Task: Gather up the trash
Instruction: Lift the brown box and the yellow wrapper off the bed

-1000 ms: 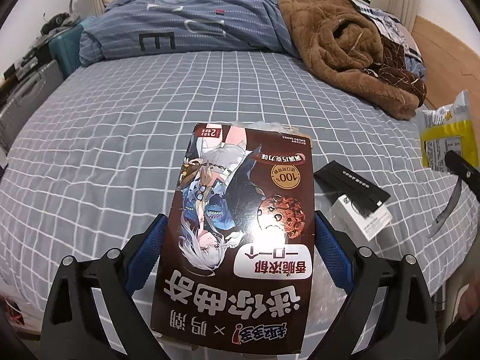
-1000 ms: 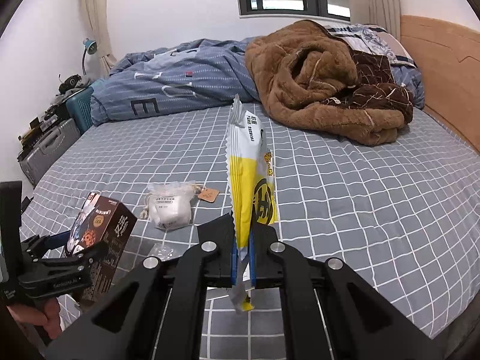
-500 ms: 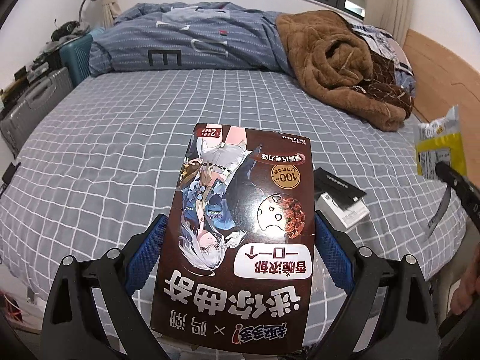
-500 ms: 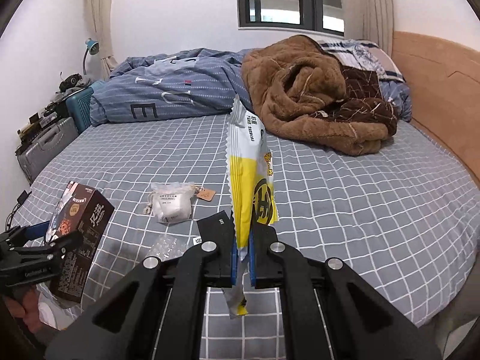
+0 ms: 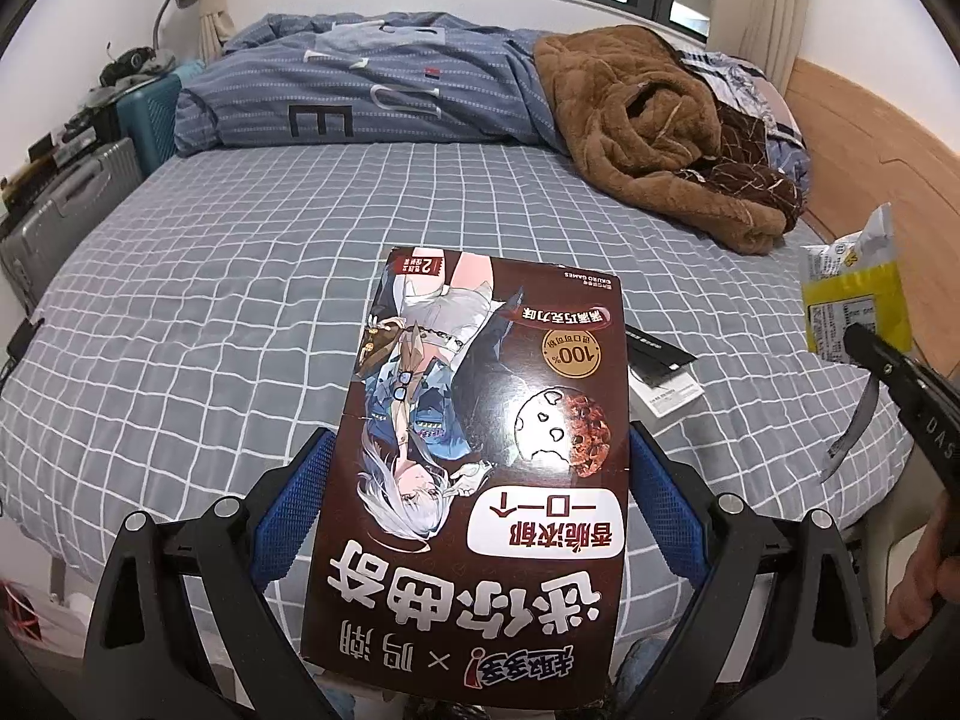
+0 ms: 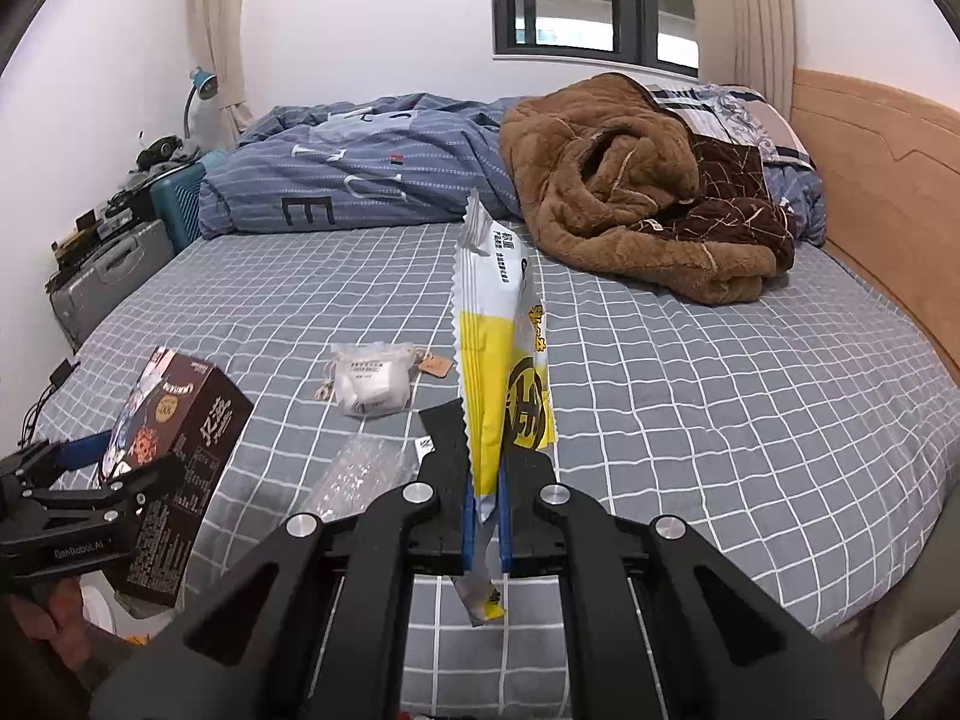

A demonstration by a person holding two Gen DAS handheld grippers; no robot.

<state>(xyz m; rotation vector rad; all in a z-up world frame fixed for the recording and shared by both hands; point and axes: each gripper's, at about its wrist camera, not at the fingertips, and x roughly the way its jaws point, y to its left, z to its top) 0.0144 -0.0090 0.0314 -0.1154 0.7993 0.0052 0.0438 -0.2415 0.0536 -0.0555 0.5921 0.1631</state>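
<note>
My left gripper [image 5: 480,516] clamps the brown cookie box [image 5: 480,450] by its sides; my right gripper [image 6: 486,516] is pinched shut on the yellow snack wrapper [image 6: 501,360]. Both are lifted clear of the bed [image 6: 720,420]. I should carry them level with a firm grip, then return for the white pouch [image 6: 372,384] and clear plastic [image 6: 354,474].

Both wrist cameras look from the foot edge of the bed [image 5: 240,300] toward its far edge, tilted downward, sharing the brown blanket [image 6: 630,192].
</note>
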